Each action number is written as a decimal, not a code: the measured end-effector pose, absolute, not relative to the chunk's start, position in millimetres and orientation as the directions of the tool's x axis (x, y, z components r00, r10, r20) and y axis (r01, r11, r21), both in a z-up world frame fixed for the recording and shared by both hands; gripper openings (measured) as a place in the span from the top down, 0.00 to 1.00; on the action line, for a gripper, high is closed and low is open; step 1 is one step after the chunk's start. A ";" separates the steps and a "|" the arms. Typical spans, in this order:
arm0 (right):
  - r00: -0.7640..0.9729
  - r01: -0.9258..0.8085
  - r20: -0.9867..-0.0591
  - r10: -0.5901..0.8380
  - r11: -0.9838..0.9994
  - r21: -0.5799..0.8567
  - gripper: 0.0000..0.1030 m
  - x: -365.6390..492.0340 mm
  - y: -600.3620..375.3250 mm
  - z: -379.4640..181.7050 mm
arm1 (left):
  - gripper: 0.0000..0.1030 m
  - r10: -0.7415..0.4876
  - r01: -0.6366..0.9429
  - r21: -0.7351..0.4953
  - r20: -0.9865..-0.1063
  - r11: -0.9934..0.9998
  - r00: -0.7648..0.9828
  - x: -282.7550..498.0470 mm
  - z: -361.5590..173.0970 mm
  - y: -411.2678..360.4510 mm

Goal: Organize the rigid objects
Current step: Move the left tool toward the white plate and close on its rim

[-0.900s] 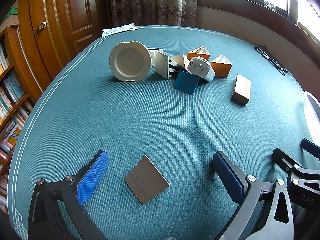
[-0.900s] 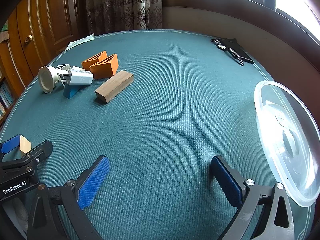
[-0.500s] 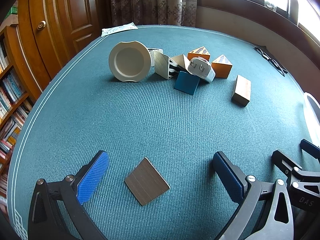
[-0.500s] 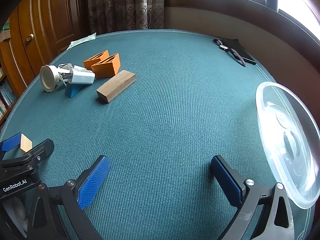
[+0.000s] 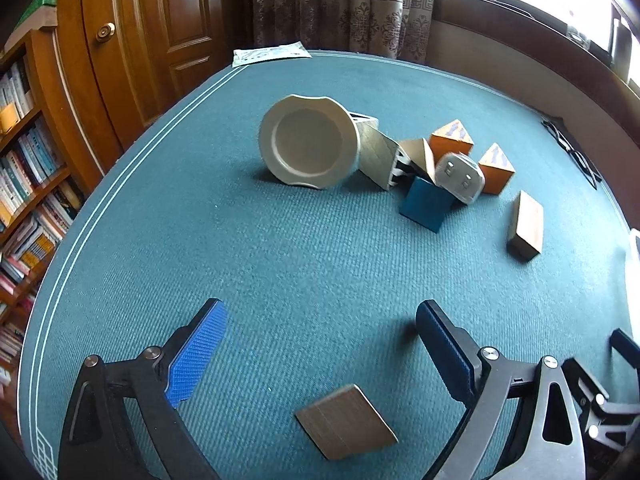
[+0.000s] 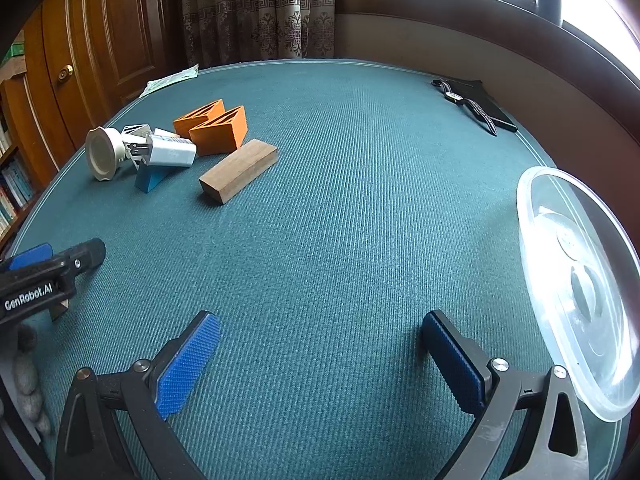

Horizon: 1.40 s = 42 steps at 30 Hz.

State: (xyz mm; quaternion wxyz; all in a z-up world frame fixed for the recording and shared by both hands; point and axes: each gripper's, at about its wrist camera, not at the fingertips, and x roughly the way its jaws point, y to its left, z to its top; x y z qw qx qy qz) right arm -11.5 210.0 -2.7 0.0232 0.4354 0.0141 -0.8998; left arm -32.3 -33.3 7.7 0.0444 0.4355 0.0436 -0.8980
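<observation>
My left gripper (image 5: 320, 344) is open above the green table, and a flat brown wooden block (image 5: 346, 422) lies just below and between its fingers, untouched. Farther off sits a pile: a cream round lid (image 5: 308, 141), a blue block (image 5: 426, 204), a white plug adapter (image 5: 458, 176), two orange triangular blocks (image 5: 496, 168) and a long wooden block (image 5: 526, 226). My right gripper (image 6: 320, 354) is open over bare cloth. In its view the same pile (image 6: 168, 152) and long wooden block (image 6: 239, 170) lie at far left. A clear plastic container (image 6: 580, 280) rests at right.
A watch on a dark case (image 6: 476, 108) lies at the table's far right. A paper packet (image 5: 270, 53) sits at the far edge. Wooden doors and a bookshelf (image 5: 28, 168) stand left of the table. The left gripper's arm (image 6: 44, 276) shows at the right view's left edge.
The left gripper has moved forward toward the pile, so the flat wooden block now sits lower in its view. The right gripper shifted slightly forward and left. Both stay open.
</observation>
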 end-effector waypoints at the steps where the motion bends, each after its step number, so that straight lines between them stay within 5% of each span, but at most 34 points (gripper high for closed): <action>1: -0.620 0.054 -0.784 -0.029 -0.999 -0.005 0.00 -11.5 209.9 -2.6 | 0.07 -0.046 0.131 -0.045 -0.786 -0.990 -0.617 -37.3 9.3 -37.5; 21: -0.619 0.057 -0.785 -0.031 -0.998 -0.006 0.00 -11.0 205.1 -1.8 | 0.07 -0.122 0.179 -0.005 -0.712 -0.984 -0.691 -108.0 30.1 -46.0; 36: -0.620 0.063 -0.784 -0.031 -0.998 -0.010 0.00 -10.0 199.7 -0.9 | 0.59 -0.033 0.157 -0.099 -0.737 -0.983 -0.675 -114.8 16.6 -59.3; 42: -0.619 0.064 -0.784 -0.032 -0.998 -0.010 0.00 -10.2 199.9 -1.0 | 0.70 -0.019 0.152 -0.120 -0.721 -0.981 -0.693 -108.4 21.1 -61.2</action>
